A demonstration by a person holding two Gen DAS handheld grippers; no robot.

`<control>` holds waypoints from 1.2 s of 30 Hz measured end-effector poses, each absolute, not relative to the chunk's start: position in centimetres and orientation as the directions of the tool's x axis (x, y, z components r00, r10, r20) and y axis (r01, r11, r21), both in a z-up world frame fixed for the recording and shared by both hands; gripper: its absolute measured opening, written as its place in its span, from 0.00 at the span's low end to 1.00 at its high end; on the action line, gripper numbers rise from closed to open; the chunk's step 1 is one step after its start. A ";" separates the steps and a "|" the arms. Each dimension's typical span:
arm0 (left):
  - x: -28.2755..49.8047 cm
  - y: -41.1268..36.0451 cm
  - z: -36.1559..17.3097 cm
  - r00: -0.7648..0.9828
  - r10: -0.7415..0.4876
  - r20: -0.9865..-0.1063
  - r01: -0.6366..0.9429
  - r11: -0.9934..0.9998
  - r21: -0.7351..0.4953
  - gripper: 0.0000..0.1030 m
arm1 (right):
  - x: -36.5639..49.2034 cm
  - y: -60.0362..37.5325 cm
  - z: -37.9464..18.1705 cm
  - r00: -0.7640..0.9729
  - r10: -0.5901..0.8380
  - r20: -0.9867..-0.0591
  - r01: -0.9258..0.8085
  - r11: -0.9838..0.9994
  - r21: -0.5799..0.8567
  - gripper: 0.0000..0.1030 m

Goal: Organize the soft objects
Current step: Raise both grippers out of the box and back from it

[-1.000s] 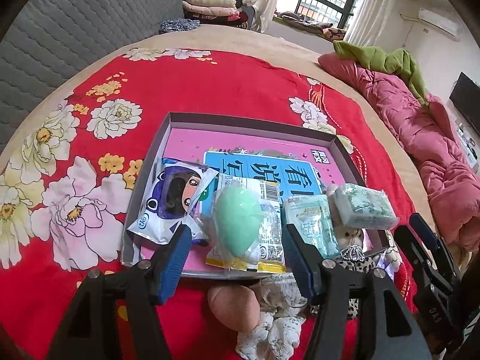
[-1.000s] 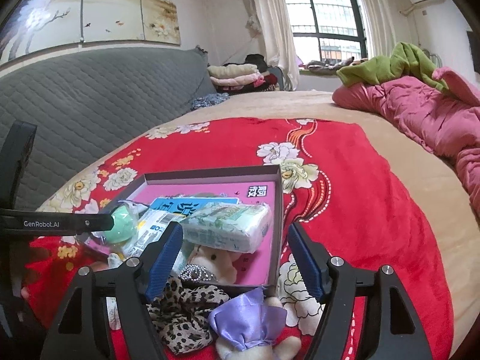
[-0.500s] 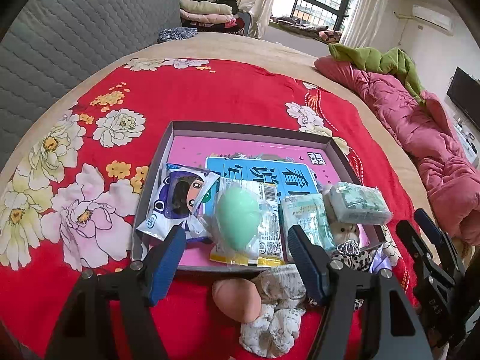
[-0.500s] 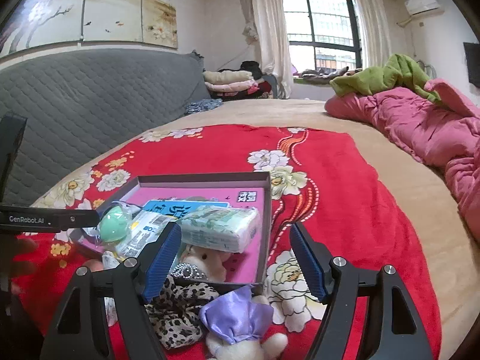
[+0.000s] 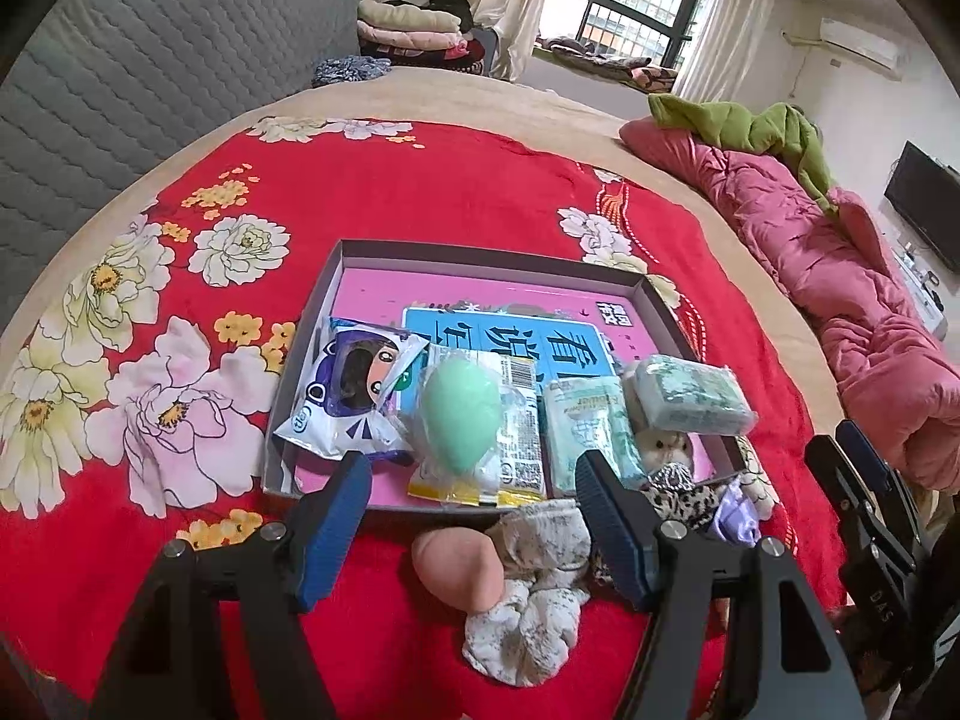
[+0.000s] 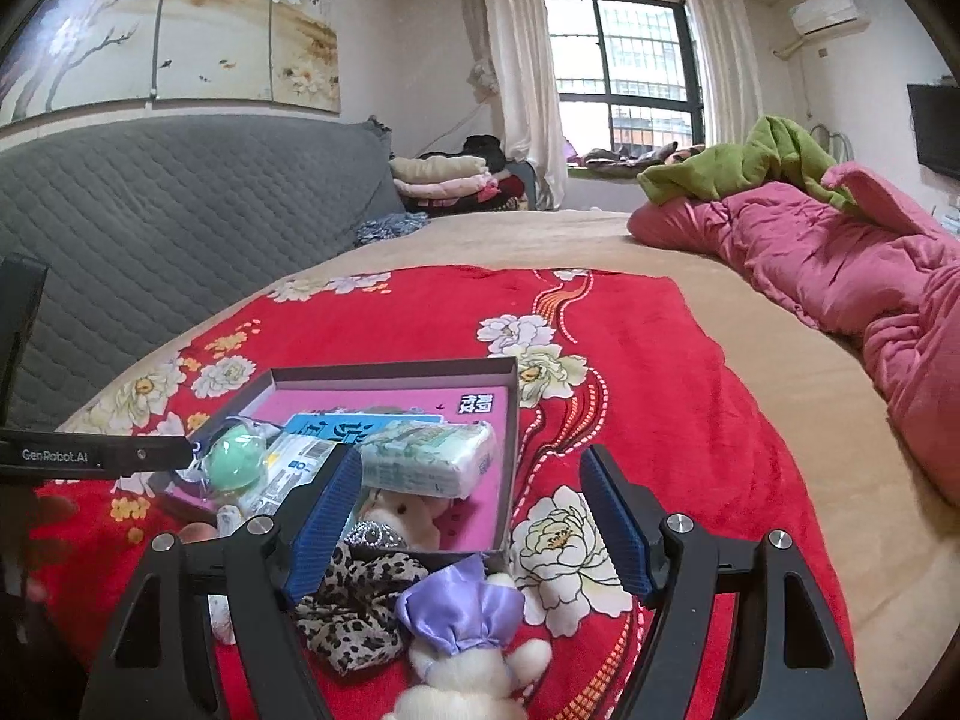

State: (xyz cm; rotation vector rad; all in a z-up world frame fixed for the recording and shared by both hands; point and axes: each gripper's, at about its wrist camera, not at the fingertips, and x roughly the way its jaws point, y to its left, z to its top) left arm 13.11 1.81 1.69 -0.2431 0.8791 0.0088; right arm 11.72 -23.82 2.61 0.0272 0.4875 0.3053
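— What is shown on the bed?

— A shallow grey box (image 5: pixel 651 294) with a pink floor is seen on a red flowered blanket (image 5: pixel 420 192). Inside it, along the near edge, a cartoon-printed packet (image 5: pixel 348 396), a mint-green sponge (image 5: pixel 459 414) in clear wrapping, a pale green tissue pack (image 5: pixel 585 432) and a second tissue pack (image 5: pixel 690 396) are laid side by side, over a blue booklet (image 5: pixel 540 342). A small plush (image 5: pixel 663 450) is tucked under the second pack.

— And outside the box?

— Just in front of its near wall, a peach sponge (image 5: pixel 459 570) and a white floral scrunchie (image 5: pixel 528 600) are seen touching each other. A leopard-print scrunchie (image 6: pixel 354 606) and a plush toy with a purple bow (image 6: pixel 468 654) are found at the box's near right corner.

— How are the grippers held?

— The left gripper (image 5: pixel 474 513) is held above the peach sponge and white scrunchie, its jaws having just been widened; they are spread wide and nothing is gripped. The right gripper (image 6: pixel 471 516) is likewise spread wide and empty, with the bowed plush and leopard scrunchie lying below, untouched.
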 end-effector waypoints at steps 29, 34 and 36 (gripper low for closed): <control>8.7 0.6 3.4 0.644 -0.124 -0.755 -0.052 0.977 -0.205 0.68 | 6.7 -23.9 3.3 0.819 0.264 -0.509 -0.255 0.963 0.090 0.74; 7.8 0.8 3.3 0.637 -0.129 -0.760 -0.049 0.977 -0.207 0.68 | 5.9 -24.1 3.2 0.807 0.264 -0.528 -0.255 0.962 0.091 0.74; 7.4 0.8 3.1 0.632 -0.136 -0.763 -0.043 0.977 -0.209 0.68 | 5.5 -24.0 3.0 0.802 0.262 -0.537 -0.258 0.962 0.084 0.74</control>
